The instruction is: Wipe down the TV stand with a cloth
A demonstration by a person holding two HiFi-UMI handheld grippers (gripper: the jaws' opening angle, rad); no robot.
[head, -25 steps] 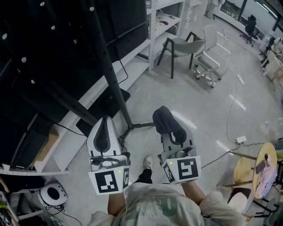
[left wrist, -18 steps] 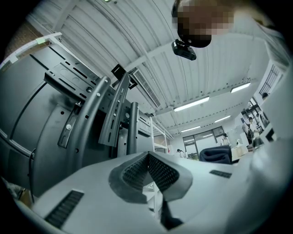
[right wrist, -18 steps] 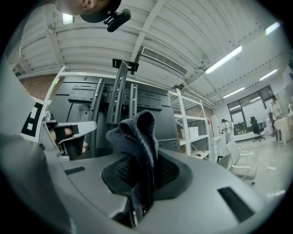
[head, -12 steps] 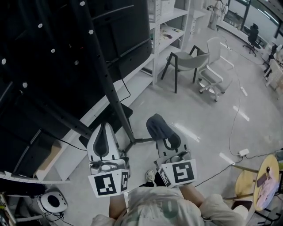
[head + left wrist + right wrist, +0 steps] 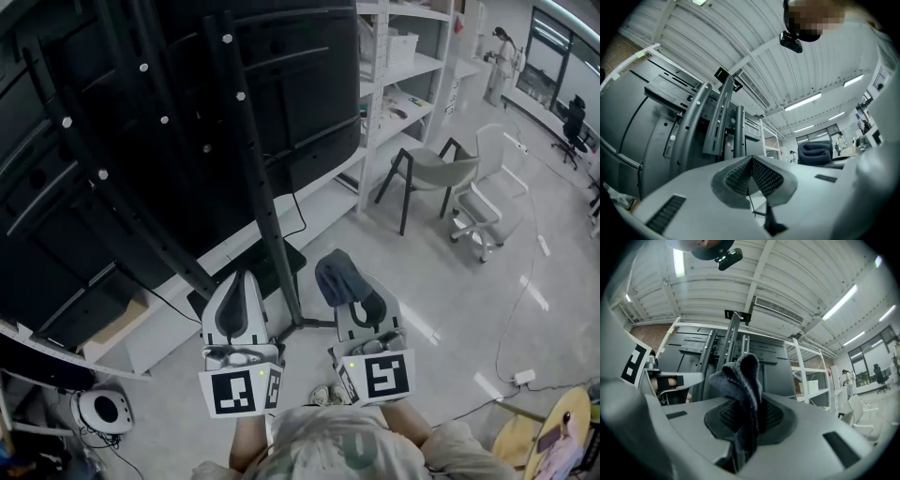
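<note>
The TV stand (image 5: 260, 178) is a black metal frame of slanted, holed uprights behind dark screens, with a base leg (image 5: 317, 323) on the floor. My right gripper (image 5: 354, 298) is shut on a dark grey cloth (image 5: 336, 274), which bulges up out of the jaws, just right of the leg. In the right gripper view the cloth (image 5: 743, 385) is folded between the pads, with the stand (image 5: 732, 343) behind it. My left gripper (image 5: 240, 283) is beside the upright's foot. Its ribbed pads (image 5: 759, 177) meet with nothing between them, and the stand's uprights (image 5: 723, 119) rise ahead.
White shelving (image 5: 398, 66) stands right of the stand. A grey chair (image 5: 427, 173) and a white office chair (image 5: 487, 202) sit on the glossy floor. Cables and a power strip (image 5: 523, 377) lie at lower right. A round white device (image 5: 105, 411) is at lower left.
The view has swung up and closer to the stand, so more of its frame and screens show. Both grippers sit nearer the upright's foot. The cloth stays in the right gripper.
</note>
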